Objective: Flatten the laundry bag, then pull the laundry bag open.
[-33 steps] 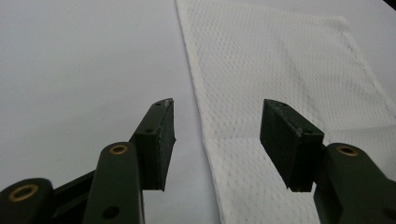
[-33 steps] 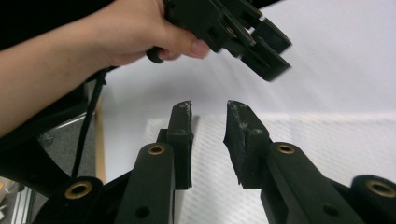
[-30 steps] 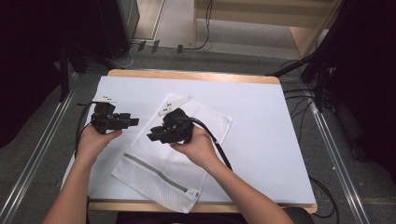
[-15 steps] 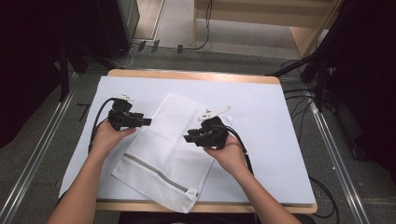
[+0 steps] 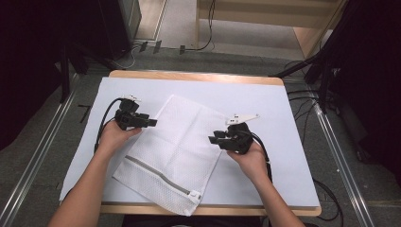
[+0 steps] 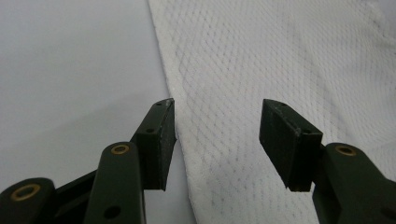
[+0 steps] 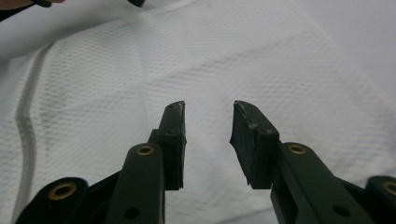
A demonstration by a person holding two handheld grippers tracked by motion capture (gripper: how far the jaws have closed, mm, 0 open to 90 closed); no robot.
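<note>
On table, mesh bag (image 5: 175, 146), claws (image 5: 152, 122) parted

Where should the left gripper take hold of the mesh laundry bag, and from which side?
Probably the long left edge of the mesh laundry bag, approached low from the table's left. The bag lies flat on the white table cover, so only an edge gives the jaws something to pinch. The left gripper is open, already straddling that edge.

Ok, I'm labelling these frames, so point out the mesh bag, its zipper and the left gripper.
mesh bag (image 5: 182, 137), high view, middle of the white mesh panel.
zipper (image 5: 158, 176), high view, midway along the grey strip.
left gripper (image 6: 217, 135), left gripper view, midway between its open fingertips.
</note>
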